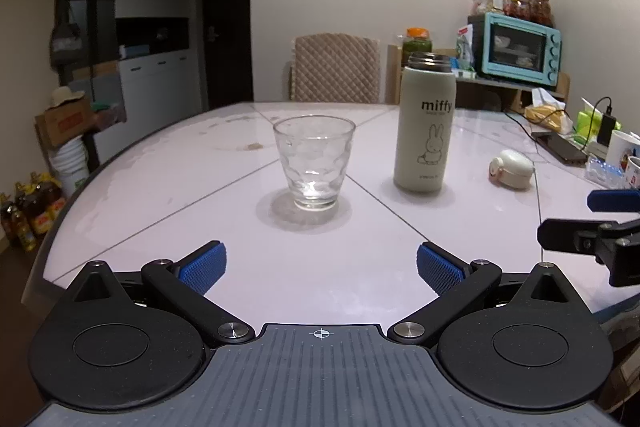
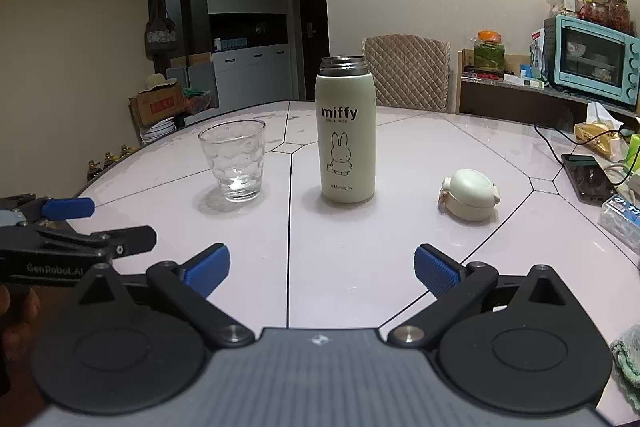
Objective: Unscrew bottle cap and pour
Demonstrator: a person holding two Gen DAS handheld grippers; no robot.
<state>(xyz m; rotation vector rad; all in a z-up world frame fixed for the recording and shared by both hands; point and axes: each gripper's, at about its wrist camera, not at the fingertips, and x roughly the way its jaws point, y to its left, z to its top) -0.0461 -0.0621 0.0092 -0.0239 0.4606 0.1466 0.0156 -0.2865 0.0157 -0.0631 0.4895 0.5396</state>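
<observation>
A pale green "miffy" bottle (image 1: 425,131) (image 2: 347,131) stands upright on the white table with its steel mouth uncovered. Its round cap (image 1: 513,171) (image 2: 470,194) lies on the table to the bottle's right. A clear glass (image 1: 314,163) (image 2: 234,161) stands left of the bottle, apparently empty. My left gripper (image 1: 320,267) is open and empty, near the table's front edge, facing the glass. My right gripper (image 2: 322,269) is open and empty, facing the bottle. Each gripper shows at the side of the other's view.
The white table (image 1: 180,195) curves off at the left. A phone on a cable (image 2: 586,177), mugs (image 1: 622,149), tissue packs (image 2: 622,219) and snacks crowd the right edge. A quilted chair (image 1: 335,67) stands behind. A green cloth (image 2: 628,359) lies near right.
</observation>
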